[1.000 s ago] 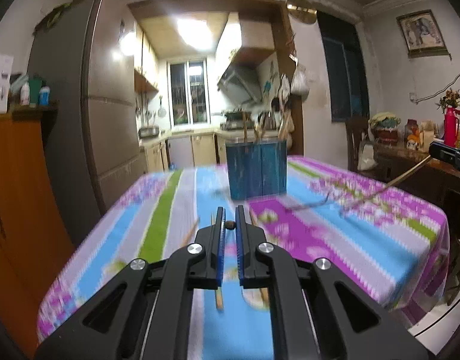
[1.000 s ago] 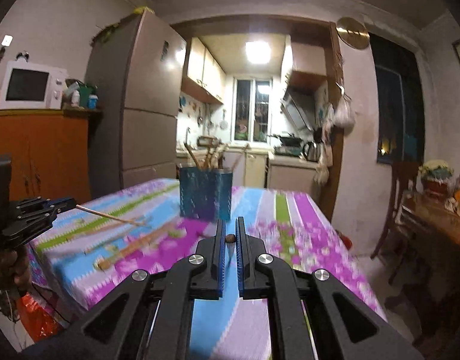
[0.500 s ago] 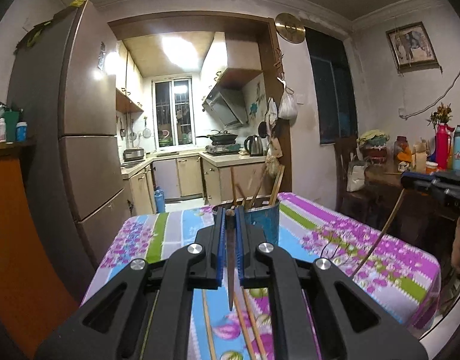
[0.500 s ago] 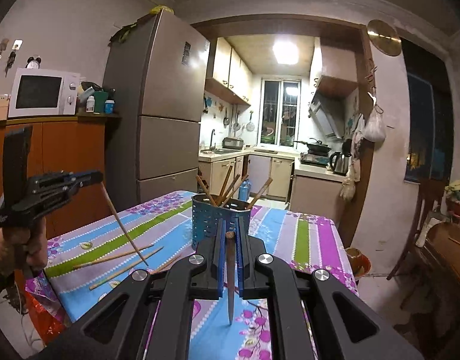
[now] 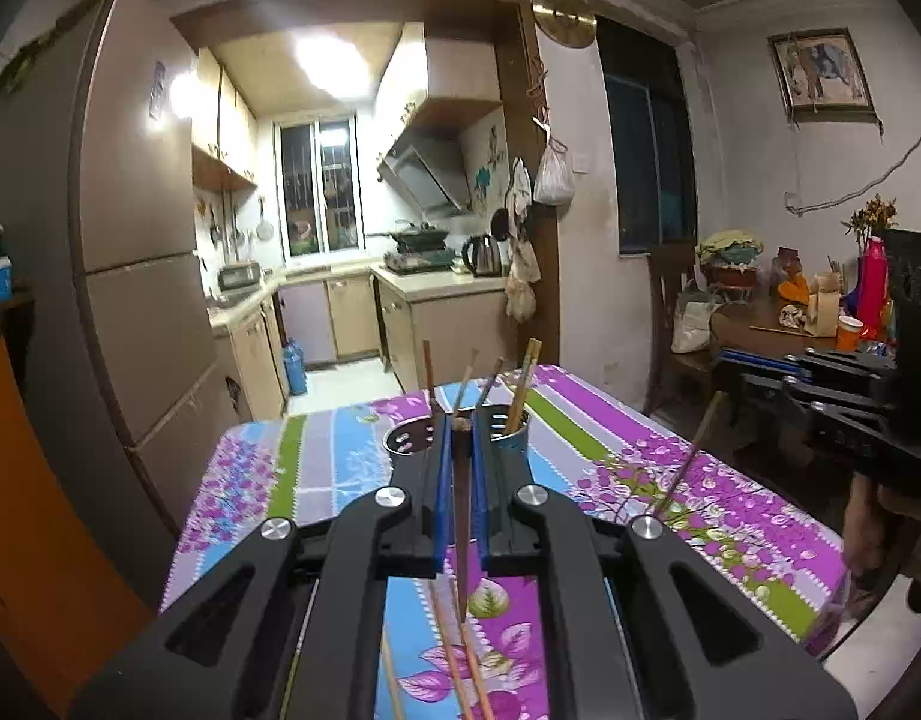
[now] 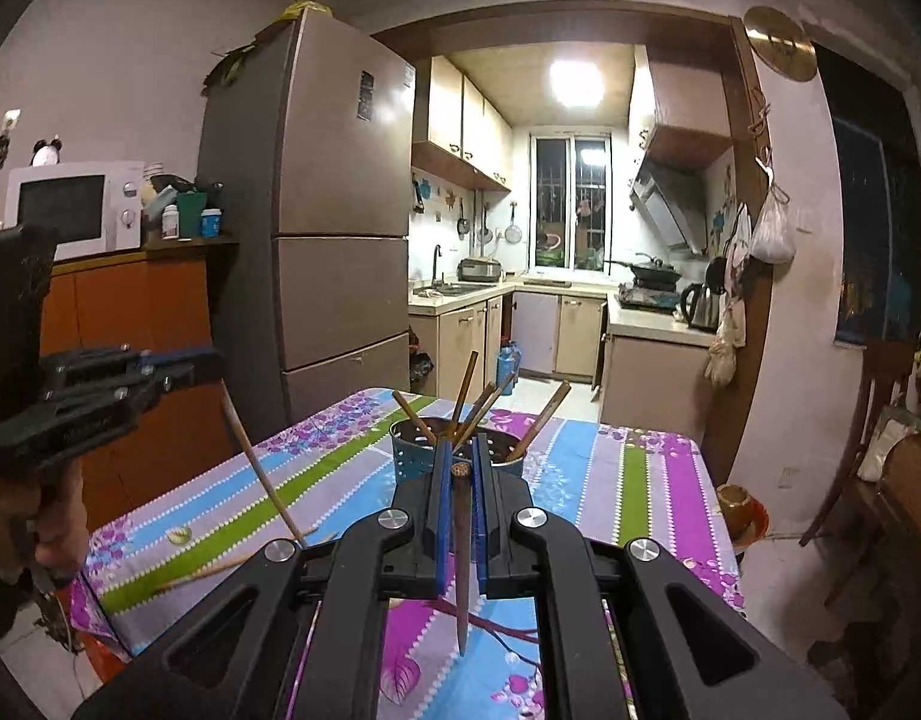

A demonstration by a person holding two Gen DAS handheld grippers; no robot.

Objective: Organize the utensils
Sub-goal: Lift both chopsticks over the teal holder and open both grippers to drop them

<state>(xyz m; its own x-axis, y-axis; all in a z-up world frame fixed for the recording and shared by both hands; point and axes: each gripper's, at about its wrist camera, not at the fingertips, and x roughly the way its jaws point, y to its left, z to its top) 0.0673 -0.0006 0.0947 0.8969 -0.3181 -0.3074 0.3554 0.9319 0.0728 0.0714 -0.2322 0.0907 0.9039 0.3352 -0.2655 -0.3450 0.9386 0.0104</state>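
Observation:
My left gripper (image 5: 458,415) is shut on a dark chopstick (image 5: 460,540) that hangs point-down over the flowered tablecloth (image 5: 586,456). Just beyond its fingertips stands the blue perforated utensil holder (image 5: 400,443), with several chopsticks leaning in it. My right gripper (image 6: 458,451) is shut on another dark chopstick (image 6: 461,564), also hanging tip-down, short of the holder (image 6: 411,457). Each gripper shows in the other's view, raised above a table edge: the right gripper (image 5: 730,358) with its chopstick (image 5: 688,462), the left gripper (image 6: 211,360) with its chopstick (image 6: 259,468). Loose chopsticks (image 5: 454,669) lie on the cloth.
A tall fridge (image 6: 334,222) and an orange cabinet (image 6: 130,324) with a microwave (image 6: 70,204) stand left of the table. A cluttered side table (image 5: 778,324) and a chair (image 5: 670,300) stand to the right. More loose chopsticks (image 6: 220,569) lie near the left edge.
Both grippers have risen from the tabletop with their chopsticks, which now hang point-down. The holder sits closer behind the fingertips and the loose chopsticks lie farther below.

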